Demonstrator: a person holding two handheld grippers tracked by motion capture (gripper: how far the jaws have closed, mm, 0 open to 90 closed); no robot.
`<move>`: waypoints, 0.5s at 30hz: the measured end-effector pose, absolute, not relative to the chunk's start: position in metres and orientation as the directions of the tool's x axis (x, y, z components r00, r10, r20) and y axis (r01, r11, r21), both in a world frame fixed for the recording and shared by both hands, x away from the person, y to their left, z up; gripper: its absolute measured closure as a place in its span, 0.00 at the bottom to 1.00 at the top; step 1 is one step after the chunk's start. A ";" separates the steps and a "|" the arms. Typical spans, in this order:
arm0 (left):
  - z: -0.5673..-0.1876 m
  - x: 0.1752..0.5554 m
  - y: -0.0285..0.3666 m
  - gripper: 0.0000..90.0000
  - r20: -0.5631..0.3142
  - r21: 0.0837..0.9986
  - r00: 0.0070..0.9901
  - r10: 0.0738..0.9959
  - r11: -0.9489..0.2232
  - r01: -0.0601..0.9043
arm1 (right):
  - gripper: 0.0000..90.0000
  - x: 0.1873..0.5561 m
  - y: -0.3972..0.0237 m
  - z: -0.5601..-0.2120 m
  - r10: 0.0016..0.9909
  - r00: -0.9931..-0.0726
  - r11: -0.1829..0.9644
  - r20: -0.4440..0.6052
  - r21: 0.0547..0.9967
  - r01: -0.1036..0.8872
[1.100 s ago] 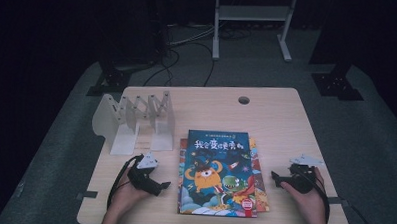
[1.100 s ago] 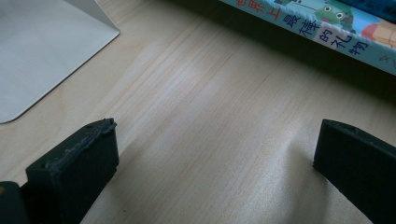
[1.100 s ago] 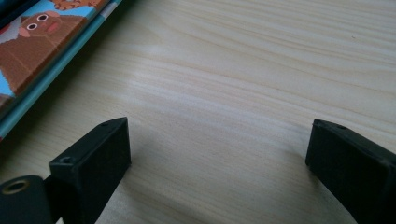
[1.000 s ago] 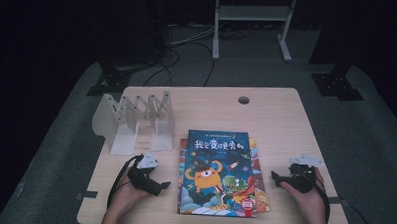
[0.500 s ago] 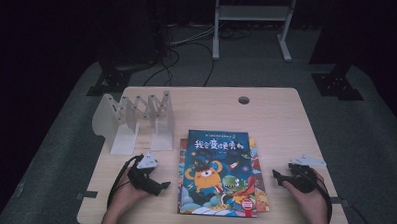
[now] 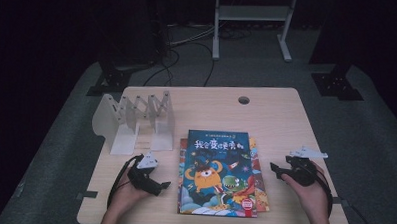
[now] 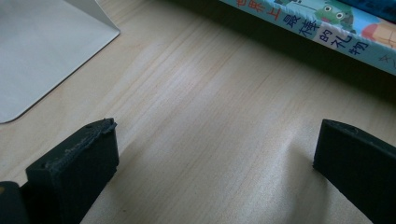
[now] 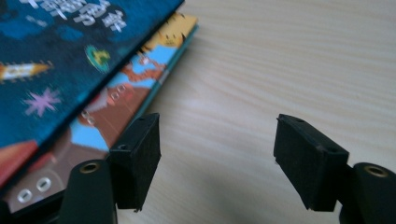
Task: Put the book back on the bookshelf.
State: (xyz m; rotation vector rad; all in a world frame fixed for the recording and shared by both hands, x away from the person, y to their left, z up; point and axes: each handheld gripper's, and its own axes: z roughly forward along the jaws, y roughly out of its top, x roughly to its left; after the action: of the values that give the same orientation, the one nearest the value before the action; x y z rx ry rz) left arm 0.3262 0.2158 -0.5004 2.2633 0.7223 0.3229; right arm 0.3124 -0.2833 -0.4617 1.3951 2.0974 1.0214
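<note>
A stack of picture books [image 6: 217,172] lies flat at the table's front middle, the top one dark blue with an orange monster. My left gripper [image 6: 161,187] rests on the table left of the stack. Its jaws stand wide open over bare wood [image 7: 217,135], and a book spine [image 7: 322,32] lies beyond them. My right gripper [image 6: 276,169] hovers just right of the stack and points at it. Its jaws [image 8: 217,126] have just been closing and stand partly apart with only table between them. The books' edge [image 8: 70,60] lies beside the left jaw.
A white accordion book rack [image 6: 136,122] stands at the table's back left, and its flat base [image 7: 42,51] shows near my left gripper. A cable hole [image 6: 244,100] sits at the table's far edge. Bare wood [image 6: 281,125] lies behind the books.
The right hand with its gripper has lifted slightly off the table beside the books. The left hand and the books have stayed put.
</note>
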 end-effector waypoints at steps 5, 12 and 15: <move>-0.500 0.326 0.216 0.00 0.018 0.709 0.816 0.578 -0.583 0.397 | 0.34 0.321 -0.275 -0.451 0.908 -0.416 0.234 0.044 0.772 0.591; -0.500 0.325 0.214 0.00 0.017 0.712 0.815 0.579 -0.580 0.397 | 0.35 0.335 -0.260 -0.445 0.896 -0.444 0.262 0.035 0.764 0.589; -0.500 0.325 0.214 0.00 0.017 0.711 0.813 0.582 -0.578 0.400 | 0.37 0.342 -0.254 -0.443 0.889 -0.456 0.267 0.040 0.765 0.587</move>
State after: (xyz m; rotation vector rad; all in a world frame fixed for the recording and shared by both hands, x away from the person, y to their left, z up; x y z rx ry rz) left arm 0.3252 0.2137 -0.5004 2.2623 0.7179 0.3224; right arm 0.3418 -0.2535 -0.4433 1.3378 2.1446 1.0305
